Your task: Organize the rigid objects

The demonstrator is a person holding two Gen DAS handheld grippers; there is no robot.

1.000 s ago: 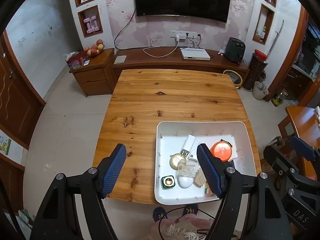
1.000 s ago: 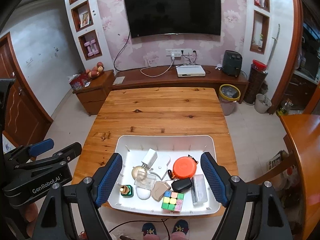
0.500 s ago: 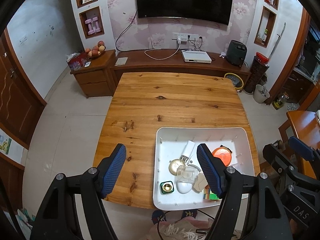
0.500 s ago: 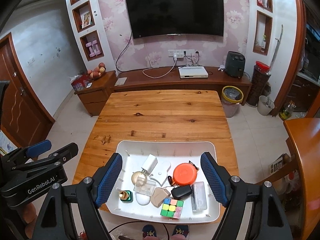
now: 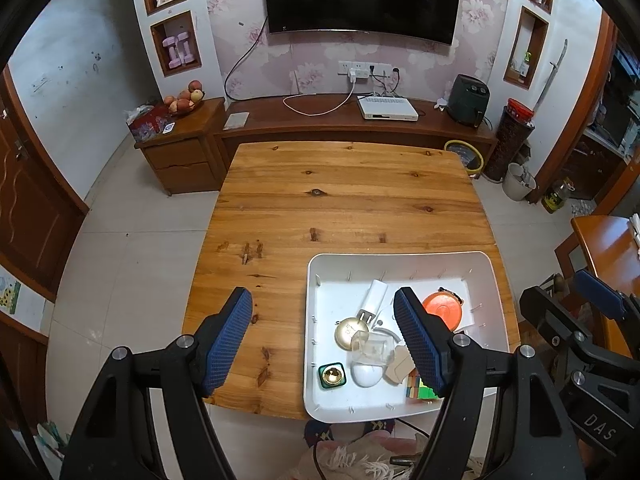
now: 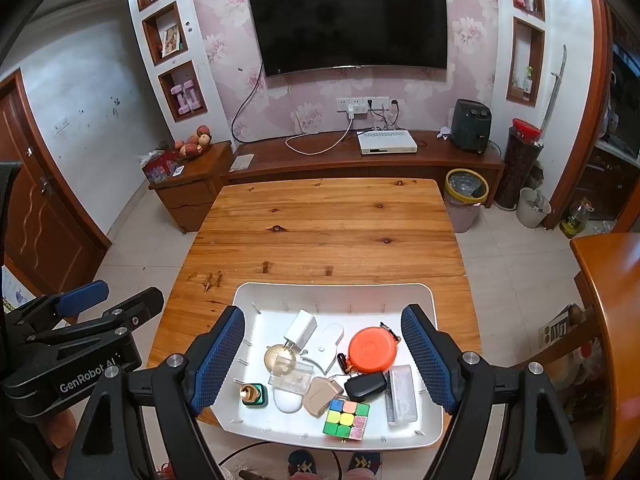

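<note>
From the left wrist view, the left gripper (image 5: 322, 332) hangs high over the near edge of the tabletop (image 5: 344, 200), jaws spread wide and holding nothing. One finger sits over bare wood, the other over the white tray (image 5: 316, 360), so it reads as hovering rather than aimed at any one item. The tray lies at the near right corner of the tabletop, its front edge overhanging slightly toward the person, whose shoes show below. Inside it I can make out a white charger (image 5: 376, 294), an orange disc (image 5: 442, 310), a gold lid (image 5: 349, 332), a clear box (image 5: 374, 350) and a small green bottle (image 5: 331, 376), all crowded toward the near side. The right gripper shows at the far right, off the tabletop.

From the right wrist view, the right gripper (image 6: 322, 356) is centred above the tray (image 6: 432, 304), jaws likewise spread and empty, framing the whole heap. Here the contents show better: charger (image 6: 301, 330), orange disc (image 6: 372, 350), cube (image 6: 347, 418), a black fob (image 6: 366, 386), a clear case (image 6: 402, 394), green bottle (image 6: 253, 395) and a white dome (image 6: 287, 400). They overlap and touch, with no visible order. The rest of the tabletop is bare wood. That fits either objects gathered into the tray or a pile waiting to be laid out; I cannot tell which.
</note>
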